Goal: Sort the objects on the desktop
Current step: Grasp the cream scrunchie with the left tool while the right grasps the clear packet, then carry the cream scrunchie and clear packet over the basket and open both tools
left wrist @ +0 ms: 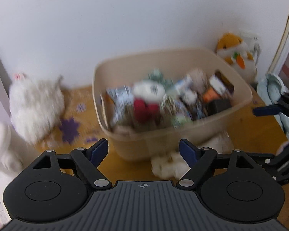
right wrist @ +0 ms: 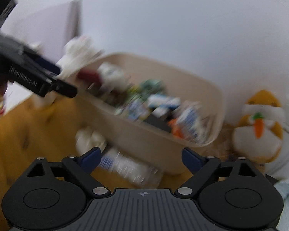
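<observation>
The beige tub at frame centre looks like smooth, matt plastic. Left of it, the white plush toy is shaggy, long-piled cloth; the orange-and-white plush at upper right has a shorter, softer nap. The desk — ochre, faintly glossy — looks like wood. At the bottom edge, the left claw is matt black plastic with shiny metal pins; its grey ribbed base looks rubbery.

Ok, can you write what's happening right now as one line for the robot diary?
left gripper: open, empty | right gripper: open, empty | beige bin: full of mixed items | white fluffy thing: on table before bin | views blurred
</observation>
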Tool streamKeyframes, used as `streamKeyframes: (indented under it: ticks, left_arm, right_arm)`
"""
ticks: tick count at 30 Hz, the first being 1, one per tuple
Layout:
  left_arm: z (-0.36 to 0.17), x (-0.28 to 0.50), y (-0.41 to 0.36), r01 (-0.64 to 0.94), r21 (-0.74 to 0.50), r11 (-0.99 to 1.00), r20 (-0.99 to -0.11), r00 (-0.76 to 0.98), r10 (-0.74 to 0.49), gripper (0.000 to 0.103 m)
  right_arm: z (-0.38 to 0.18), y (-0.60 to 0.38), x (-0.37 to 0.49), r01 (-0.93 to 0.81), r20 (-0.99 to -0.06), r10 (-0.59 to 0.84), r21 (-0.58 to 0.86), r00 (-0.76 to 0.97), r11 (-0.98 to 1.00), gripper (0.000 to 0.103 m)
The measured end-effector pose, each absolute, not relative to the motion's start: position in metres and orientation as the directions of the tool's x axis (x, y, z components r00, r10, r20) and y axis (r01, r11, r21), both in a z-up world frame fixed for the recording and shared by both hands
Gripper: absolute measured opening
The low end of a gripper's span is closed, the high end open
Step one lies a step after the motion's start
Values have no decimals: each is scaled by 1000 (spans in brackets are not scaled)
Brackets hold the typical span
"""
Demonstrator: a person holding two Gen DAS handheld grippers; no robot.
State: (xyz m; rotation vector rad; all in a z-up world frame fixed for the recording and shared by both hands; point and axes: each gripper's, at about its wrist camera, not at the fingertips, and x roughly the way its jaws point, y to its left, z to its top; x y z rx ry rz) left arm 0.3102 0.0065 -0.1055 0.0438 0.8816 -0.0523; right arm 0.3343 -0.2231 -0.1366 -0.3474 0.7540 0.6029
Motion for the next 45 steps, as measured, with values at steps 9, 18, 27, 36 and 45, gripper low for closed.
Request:
streamKeyframes:
  ticks: [9,18,27,36,45]
  left_arm:
    - [-156,320,-12,75,-51,996,-847,525,-83,82]
    - [-189,347,-10,21,-138,990,-873,470,-131,82]
    - [-208,356,-10,-6,-141,990,-873,473,-121,82]
    - [-207,350,-10,18,-158,987,-877,458,-149,32]
    - [-200,331,-4,30,-203,979,-872,448,-195,19]
  right_arm:
    - [-171,-194,333,-836,-798,432,-157,422,526,87]
    - [-206,-169,340,-883,-827,414,-190,380,430,80]
    - [-219,-169,352,-866,-837,418,-124,354,485,82]
    - [-217,-182,353,-807,-841,445,17,308,590,39]
    - [-209,-190,312,-820,-849,426,-14,311,572,24]
